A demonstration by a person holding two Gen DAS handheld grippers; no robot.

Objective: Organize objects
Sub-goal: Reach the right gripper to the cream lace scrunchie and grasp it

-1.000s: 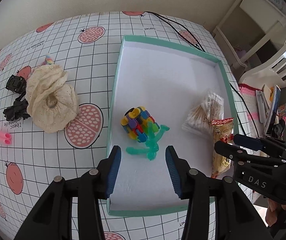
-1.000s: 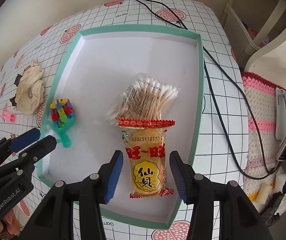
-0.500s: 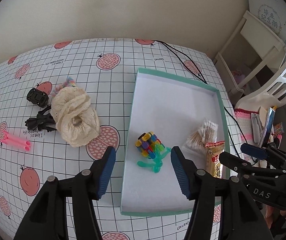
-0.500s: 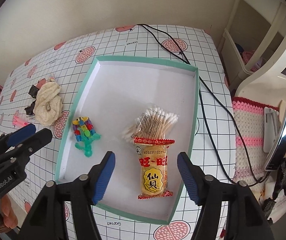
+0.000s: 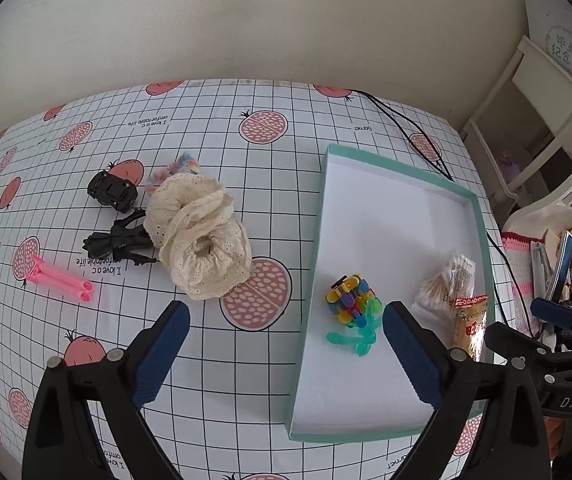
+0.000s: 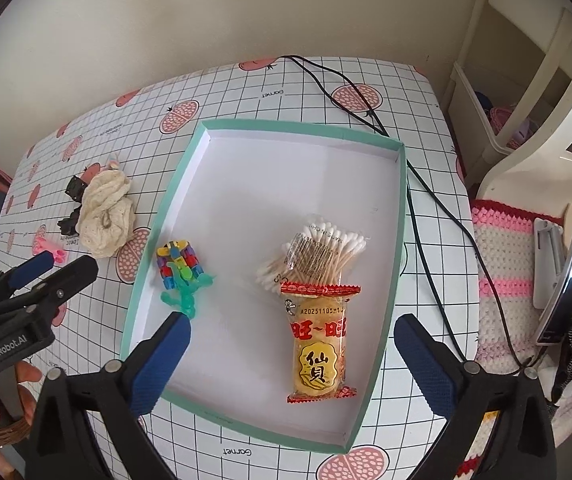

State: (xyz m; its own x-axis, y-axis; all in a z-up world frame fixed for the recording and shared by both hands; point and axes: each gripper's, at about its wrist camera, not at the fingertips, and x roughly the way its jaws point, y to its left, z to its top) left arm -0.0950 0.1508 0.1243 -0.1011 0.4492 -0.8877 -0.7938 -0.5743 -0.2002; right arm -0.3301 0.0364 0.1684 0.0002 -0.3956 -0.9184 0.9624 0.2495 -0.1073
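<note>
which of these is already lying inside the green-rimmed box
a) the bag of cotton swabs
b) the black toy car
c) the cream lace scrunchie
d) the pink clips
a: the bag of cotton swabs lies on the white floor of the box, just behind the snack packet, while the pink clips, black toy car and cream scrunchie all sit on the tablecloth outside it.

Inside the green-rimmed white tray (image 6: 397, 216) are lying a multicoloured clip toy (image 6: 180, 268), a cotton-swab bag (image 6: 317, 256) and a yellow snack packet (image 6: 319, 344) — while a cream scrunchie (image 5: 198, 240), black clips (image 5: 118, 240), black toy car (image 5: 112, 190) and pink clips (image 5: 62, 280) are sitting outside it on the tablecloth.
</note>
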